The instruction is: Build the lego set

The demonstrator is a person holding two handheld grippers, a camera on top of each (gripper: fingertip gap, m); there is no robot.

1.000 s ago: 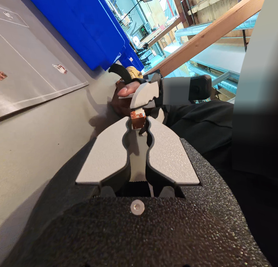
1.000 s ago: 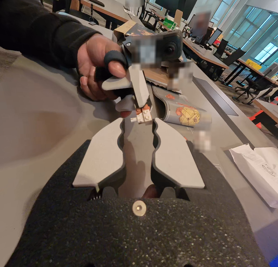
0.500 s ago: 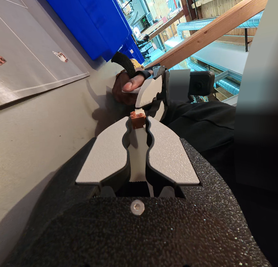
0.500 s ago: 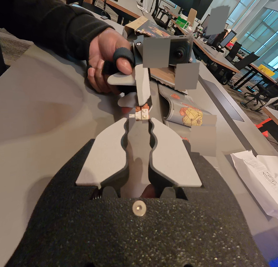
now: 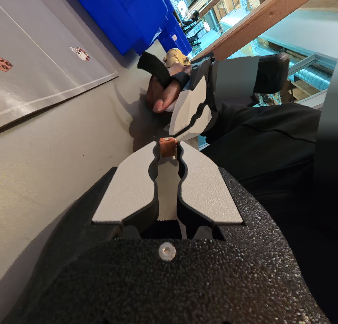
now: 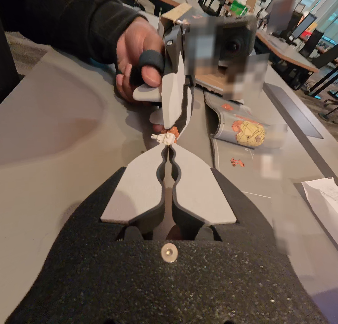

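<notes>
right gripper now clenched on nothing, tips at white brick; left gripper clamping orange brick; risks nudging bricks loose.

Fingers: matt grainy grey plastic w/ black rubbery edging, on rough black foam-like body. Brick assembly smooth glossy plastic; bin at 11 o'clock shiny blue plastic, beam bare wood.
</notes>
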